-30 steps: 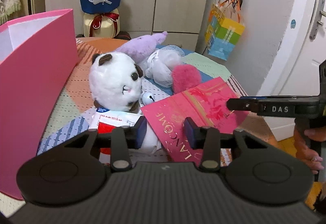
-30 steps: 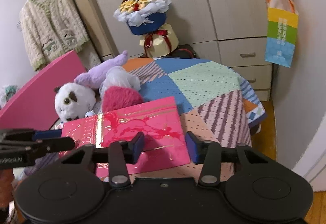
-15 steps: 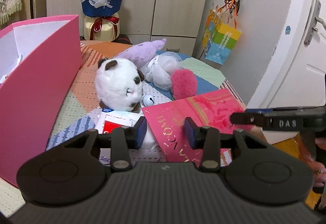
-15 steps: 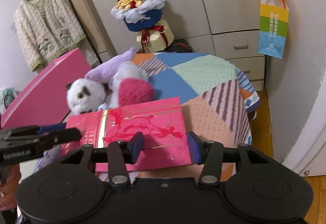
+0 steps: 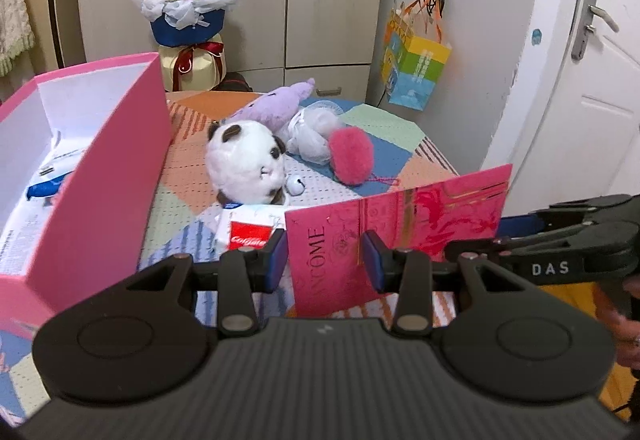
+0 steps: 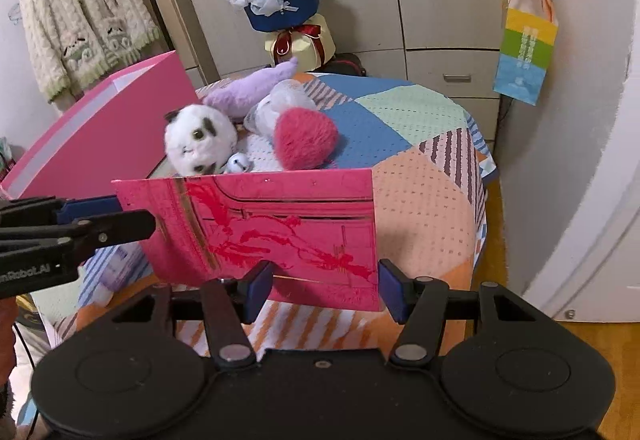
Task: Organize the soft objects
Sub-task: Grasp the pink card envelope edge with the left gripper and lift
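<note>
L gripper (image 5: 324,256) & R gripper (image 6: 326,280): fingers apart at red bag (image 5: 400,224), right of pink box (image 5: 120,168). Pinch edges firmly, open mouth evenly

Left gripper (image 5: 323,254): seen from its own wrist camera, level, pointing toward the far side; jaws apart, blue pads (image 5: 277,258) facing each other, nothing between them touching either pad.
Left gripper, side view (image 6: 80,230): enters from the left edge, fingers reaching right, near.
Right gripper (image 6: 326,286): level, pointing far; jaws spread wide, pads (image 6: 391,290) not pressing on anything.
Right gripper, side view (image 5: 560,240): enters from the right edge, fingers pointing left.
Right hand (image 5: 626,320): partly visible at the right edge; grip unclear.
</note>
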A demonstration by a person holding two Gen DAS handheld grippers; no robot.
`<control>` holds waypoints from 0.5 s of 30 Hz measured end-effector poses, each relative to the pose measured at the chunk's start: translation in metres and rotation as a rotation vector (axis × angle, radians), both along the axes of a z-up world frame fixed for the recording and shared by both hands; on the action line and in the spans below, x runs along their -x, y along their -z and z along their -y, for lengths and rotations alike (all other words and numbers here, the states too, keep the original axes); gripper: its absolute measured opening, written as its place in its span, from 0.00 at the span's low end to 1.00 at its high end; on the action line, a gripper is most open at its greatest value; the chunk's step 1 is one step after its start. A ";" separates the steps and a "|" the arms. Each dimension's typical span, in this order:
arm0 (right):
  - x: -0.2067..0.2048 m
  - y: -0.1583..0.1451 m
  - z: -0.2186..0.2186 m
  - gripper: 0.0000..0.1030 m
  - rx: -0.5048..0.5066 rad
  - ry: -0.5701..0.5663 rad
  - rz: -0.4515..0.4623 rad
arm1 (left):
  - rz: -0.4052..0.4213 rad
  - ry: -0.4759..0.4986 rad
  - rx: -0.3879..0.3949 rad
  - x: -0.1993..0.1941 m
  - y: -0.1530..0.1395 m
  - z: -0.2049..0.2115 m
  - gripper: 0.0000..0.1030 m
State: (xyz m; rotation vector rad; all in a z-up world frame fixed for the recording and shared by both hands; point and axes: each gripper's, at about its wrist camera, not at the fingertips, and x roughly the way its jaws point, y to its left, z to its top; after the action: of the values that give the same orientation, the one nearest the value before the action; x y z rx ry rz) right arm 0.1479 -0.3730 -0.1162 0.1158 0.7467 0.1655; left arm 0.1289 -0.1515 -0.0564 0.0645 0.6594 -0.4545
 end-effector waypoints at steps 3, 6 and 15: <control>0.012 -0.005 -0.009 0.61 0.012 0.016 0.004 | -0.006 0.006 0.005 0.007 -0.005 -0.009 0.38; 0.025 -0.010 -0.018 0.61 0.024 0.015 0.006 | -0.012 0.016 0.006 0.013 -0.011 -0.016 0.38; 0.053 -0.022 -0.044 0.61 0.040 0.007 -0.011 | -0.044 0.048 -0.003 0.033 -0.024 -0.040 0.38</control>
State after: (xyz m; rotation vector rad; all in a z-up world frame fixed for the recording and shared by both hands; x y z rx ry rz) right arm 0.0952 -0.3290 -0.0940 0.0815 0.7601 0.1434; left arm 0.0963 -0.1112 -0.0324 0.0738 0.7031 -0.5022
